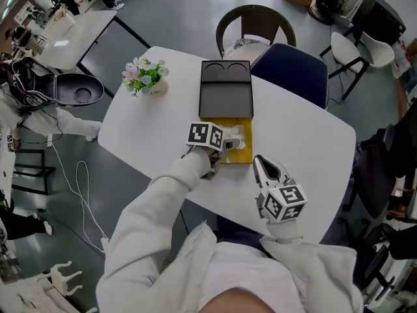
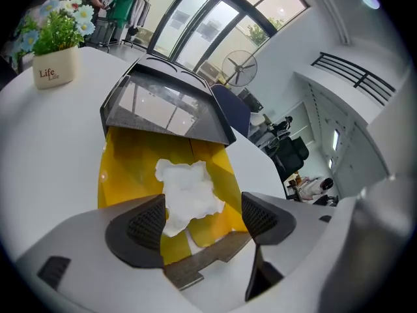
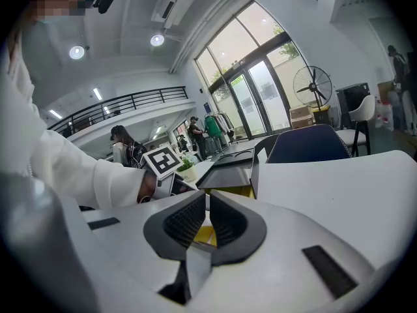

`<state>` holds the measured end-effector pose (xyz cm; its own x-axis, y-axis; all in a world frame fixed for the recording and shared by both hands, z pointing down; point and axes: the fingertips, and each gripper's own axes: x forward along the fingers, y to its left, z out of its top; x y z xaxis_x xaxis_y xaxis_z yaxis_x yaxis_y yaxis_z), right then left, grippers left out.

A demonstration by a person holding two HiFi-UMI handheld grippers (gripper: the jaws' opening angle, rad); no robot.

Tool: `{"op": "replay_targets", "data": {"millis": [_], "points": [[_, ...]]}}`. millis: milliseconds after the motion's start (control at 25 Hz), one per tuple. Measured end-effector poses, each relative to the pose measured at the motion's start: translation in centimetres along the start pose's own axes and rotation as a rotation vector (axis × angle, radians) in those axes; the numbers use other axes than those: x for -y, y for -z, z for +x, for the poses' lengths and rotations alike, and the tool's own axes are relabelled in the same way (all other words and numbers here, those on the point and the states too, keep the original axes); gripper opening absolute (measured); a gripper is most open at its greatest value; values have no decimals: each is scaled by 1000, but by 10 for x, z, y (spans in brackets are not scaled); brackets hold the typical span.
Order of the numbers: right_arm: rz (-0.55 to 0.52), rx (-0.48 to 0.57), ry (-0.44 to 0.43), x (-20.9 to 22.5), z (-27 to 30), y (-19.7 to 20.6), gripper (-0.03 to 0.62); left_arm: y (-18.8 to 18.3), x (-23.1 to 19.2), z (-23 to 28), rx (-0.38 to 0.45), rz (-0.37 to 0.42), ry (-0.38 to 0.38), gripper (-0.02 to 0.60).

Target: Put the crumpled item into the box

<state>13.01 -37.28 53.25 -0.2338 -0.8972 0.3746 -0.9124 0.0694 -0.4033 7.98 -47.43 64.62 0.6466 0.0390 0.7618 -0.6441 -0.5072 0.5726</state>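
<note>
A yellow box [image 1: 244, 152] lies in the middle of the white table [image 1: 150, 129], its black lid [image 1: 225, 90] hinged open on the far side. The crumpled white paper [image 1: 236, 135] lies inside the box. In the left gripper view the paper [image 2: 189, 191] rests on the yellow floor [image 2: 127, 165], just beyond the pads. My left gripper [image 1: 221, 150] hovers over the box's near edge, open [image 2: 202, 222], its pads off the paper. My right gripper [image 1: 266, 168] sits to the right of the box, low over the table, shut [image 3: 207, 222] with nothing held.
A small pot of flowers [image 1: 146, 77] stands at the table's far left. A dark blue chair [image 1: 290, 70] and a brown chair [image 1: 255, 25] sit behind the table. A black side stand [image 1: 78, 90] and floor cables lie left of it.
</note>
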Motion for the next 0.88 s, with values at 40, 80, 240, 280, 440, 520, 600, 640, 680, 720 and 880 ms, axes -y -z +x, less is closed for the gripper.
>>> {"op": "replay_targets", "data": {"millis": [40,80,240,280,440,520,600,640,680,720,880], "points": [[1,2,-4,-1,0,-1,43,2,1,-3,-5,4,3,362],[1,4,-7,-2,-1,-1,42,4,2,-5,-8,8,6,364],[-7,12,-20,-8,-4,-3,43,12,7,-18,3,13,24,364],[-10,14,-23,-9,-6,-3,43,13,9,-21,9,15,33,364],[-23,22,-34,-17,-12,-3,43,22,15,-32,36,34,62,364],[-32,27,-37,-20,-15,-3,42,26,15,-39,66,37,65,364],[-39,33,-38,-23,-20,-2,42,27,16,-47,114,32,62,364],[-41,34,-38,-23,-23,-1,42,28,16,-51,142,25,61,364],[-42,35,-37,-24,-26,0,42,28,17,-55,169,18,63,364],[-43,35,-36,-24,-28,1,43,29,19,-59,194,11,66,364],[-48,37,-27,-26,-39,4,43,36,28,-79,302,-14,91,364]]}}
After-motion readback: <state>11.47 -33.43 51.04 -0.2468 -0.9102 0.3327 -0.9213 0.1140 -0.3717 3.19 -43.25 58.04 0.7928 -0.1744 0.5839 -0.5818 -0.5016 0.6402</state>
